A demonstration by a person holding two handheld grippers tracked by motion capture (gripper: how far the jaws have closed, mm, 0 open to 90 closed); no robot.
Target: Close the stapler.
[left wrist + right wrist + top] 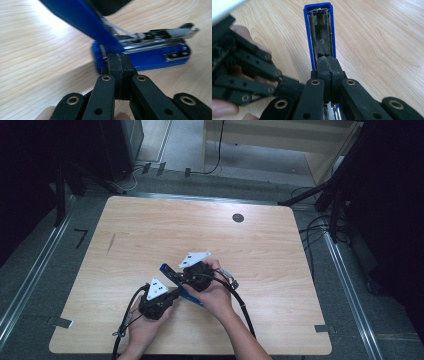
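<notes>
A blue stapler (172,279) is swung open near the table's front middle. In the left gripper view its base (152,58) lies on the wood with the metal magazine (160,37) on top, and the blue lid (82,20) rises to the upper left. My left gripper (120,65) is shut on the stapler's hinge end. In the right gripper view the lid's underside (319,27), with its metal channel, points away from me, and my right gripper (327,65) is shut on it. From above, the left gripper (171,294) and right gripper (186,277) sit close together.
The wooden table (150,225) has a dark round hole (238,217) at the back right. Cables trail from both grippers toward the front edge. Black stands and cables (320,227) border the table on the floor.
</notes>
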